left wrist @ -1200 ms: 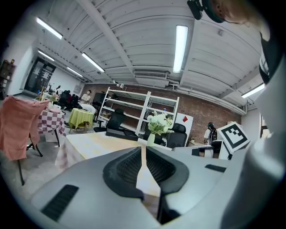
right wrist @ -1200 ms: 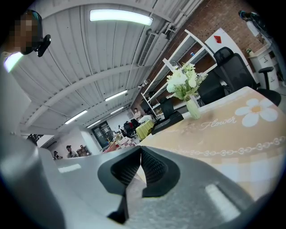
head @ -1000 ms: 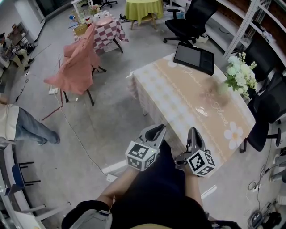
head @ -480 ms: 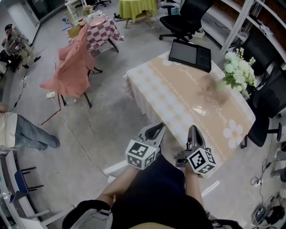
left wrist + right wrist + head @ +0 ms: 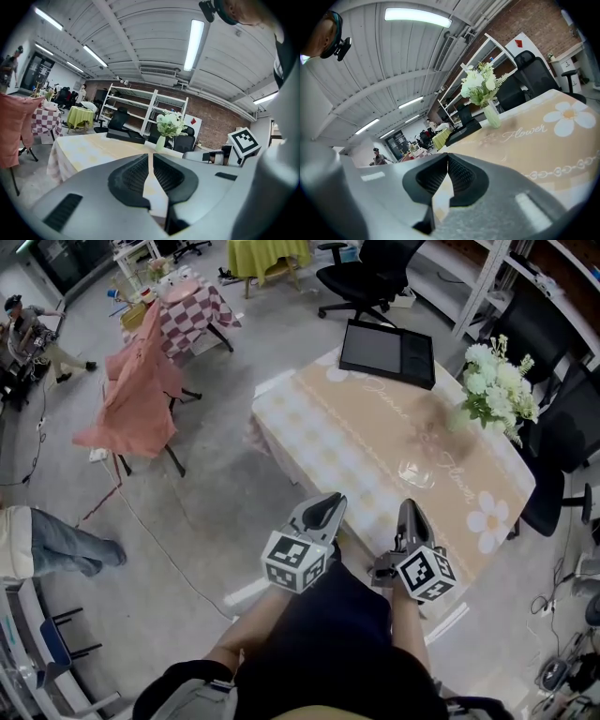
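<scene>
Table [image 5: 330, 442] lies just beyond the 2 grippers, far and right; right gripper [image 5: 407, 509] is nearer than left gripper [image 5: 325, 505]; both pressed together, empty.

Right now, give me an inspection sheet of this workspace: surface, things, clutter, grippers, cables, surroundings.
Surface: table under a beige and checked cloth with a flower print.
Things: black tray at the far end; white flowers at the right edge; a clear glassy item mid-table, too faint to name.
Clutter: pink cloth draped over a chair.
Grippers: left gripper and right gripper both shut, nothing between the jaws, held off the table's near edge.
Cables: one cable trailing across the floor.
Surroundings: checked side table, black office chair, white shelving, a person at far left.
</scene>
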A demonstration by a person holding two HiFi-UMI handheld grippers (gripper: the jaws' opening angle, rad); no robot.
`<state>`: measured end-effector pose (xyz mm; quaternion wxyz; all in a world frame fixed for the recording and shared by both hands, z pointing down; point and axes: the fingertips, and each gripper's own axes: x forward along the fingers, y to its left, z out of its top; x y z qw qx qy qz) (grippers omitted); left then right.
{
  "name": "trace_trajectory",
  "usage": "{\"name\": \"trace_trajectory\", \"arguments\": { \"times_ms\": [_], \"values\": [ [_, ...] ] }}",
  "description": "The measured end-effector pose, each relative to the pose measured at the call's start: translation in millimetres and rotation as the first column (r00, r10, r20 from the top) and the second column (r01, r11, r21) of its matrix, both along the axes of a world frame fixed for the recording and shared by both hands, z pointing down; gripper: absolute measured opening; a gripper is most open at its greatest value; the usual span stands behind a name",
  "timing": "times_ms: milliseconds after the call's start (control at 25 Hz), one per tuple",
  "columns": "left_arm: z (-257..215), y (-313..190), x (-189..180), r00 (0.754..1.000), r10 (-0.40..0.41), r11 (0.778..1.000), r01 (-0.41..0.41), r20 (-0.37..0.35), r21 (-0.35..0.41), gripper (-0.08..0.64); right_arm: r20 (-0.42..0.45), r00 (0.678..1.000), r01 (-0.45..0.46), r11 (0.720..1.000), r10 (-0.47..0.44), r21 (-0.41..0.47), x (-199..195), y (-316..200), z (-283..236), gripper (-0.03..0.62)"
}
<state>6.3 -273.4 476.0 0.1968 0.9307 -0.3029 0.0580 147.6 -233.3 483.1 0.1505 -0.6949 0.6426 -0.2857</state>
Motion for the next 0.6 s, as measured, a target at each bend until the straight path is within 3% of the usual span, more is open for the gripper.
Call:
{"name": "trace_trajectory", "arguments": {
  "times_ms": [600],
  "values": [
    [2,-67,48,0.996,0.086,0.996,-0.085,0.010,-0.028,0.038,0.007,0.994,-0.111,0.993,0.111,-0.029,50,-46,5,0.003]
  ]
}}
